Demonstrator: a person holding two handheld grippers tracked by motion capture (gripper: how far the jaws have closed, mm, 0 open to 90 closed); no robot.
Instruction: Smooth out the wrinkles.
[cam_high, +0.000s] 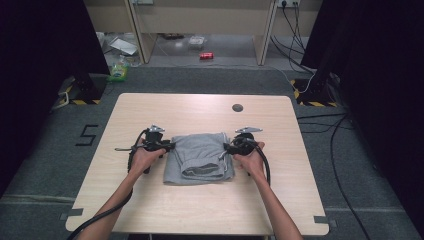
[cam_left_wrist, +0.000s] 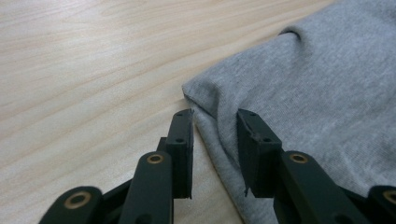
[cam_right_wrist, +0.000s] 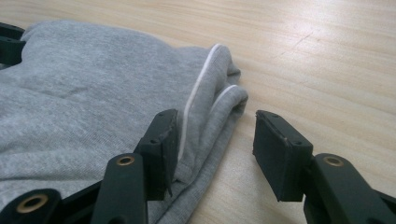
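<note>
A folded grey garment lies in the middle of the wooden table. My left gripper sits at the garment's left edge, open, its jaws straddling a corner of the grey cloth; the gripper has one jaw over bare wood and one over fabric. My right gripper is at the garment's right edge, open. In the right gripper view the gripper has its left jaw resting on the cloth beside a white cord, and its right jaw over bare table.
A dark round hole marks the table's far side. Black stands with hazard tape flank the table on the grey floor. A red can and clutter lie beyond, near wooden furniture.
</note>
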